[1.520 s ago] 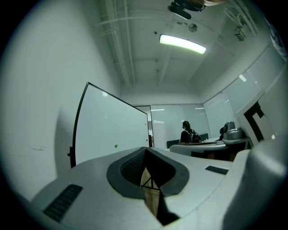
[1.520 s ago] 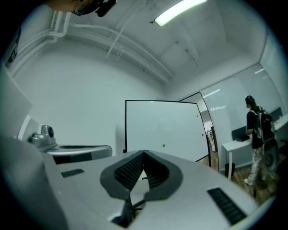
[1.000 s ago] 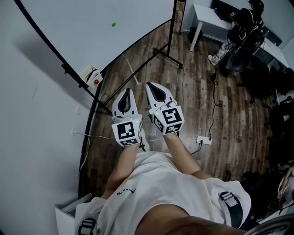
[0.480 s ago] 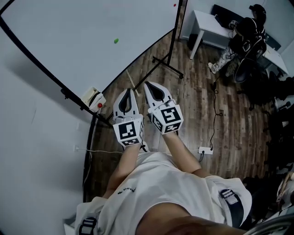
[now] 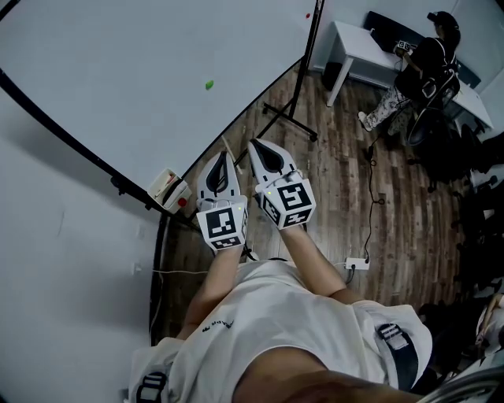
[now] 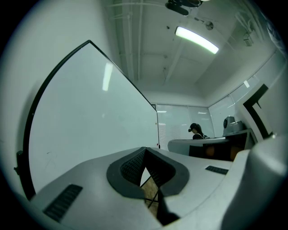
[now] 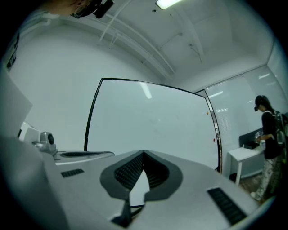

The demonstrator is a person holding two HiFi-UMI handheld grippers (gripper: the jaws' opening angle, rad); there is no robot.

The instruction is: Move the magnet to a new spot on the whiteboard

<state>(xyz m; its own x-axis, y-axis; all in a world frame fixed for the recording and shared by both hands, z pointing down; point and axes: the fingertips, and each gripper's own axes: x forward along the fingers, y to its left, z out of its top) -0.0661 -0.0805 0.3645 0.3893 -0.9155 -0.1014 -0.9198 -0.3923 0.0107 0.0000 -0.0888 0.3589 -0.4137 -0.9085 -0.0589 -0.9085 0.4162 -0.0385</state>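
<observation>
I hold my left gripper (image 5: 220,157) and my right gripper (image 5: 257,148) side by side in front of me, low over the wooden floor (image 5: 339,189), each with its marker cube facing up toward my head. Both point toward the foot of the whiteboard (image 5: 118,71).

In the left gripper view the left gripper (image 6: 145,149) has its fingers (image 6: 130,168) together, the tips meeting with nothing between them; only floor and a black stand leg show through the slit below the tips. In the right gripper view the right gripper (image 7: 144,153) is the same: fingers (image 7: 128,173) pressed together at the tips and empty.

The green magnet (image 5: 209,84) sits on the whiteboard's face, well apart from both grippers, above and a little to the left of them in the head view. A small red dot (image 5: 307,15) sits on the board close to its right edge. In the right gripper view the whiteboard (image 7: 153,121) fills the middle, with two small reddish dots (image 7: 213,140) near its right frame.

On the board's lower rail, just left of my left gripper, rests a white box (image 5: 169,191) with a red spot on it. The board's black stand foot (image 5: 290,120) reaches across the floor ahead of my right gripper. Farther off, a person (image 5: 429,63) is by a white table (image 5: 358,47), and a power strip (image 5: 357,264) lies on the floor to my right.
</observation>
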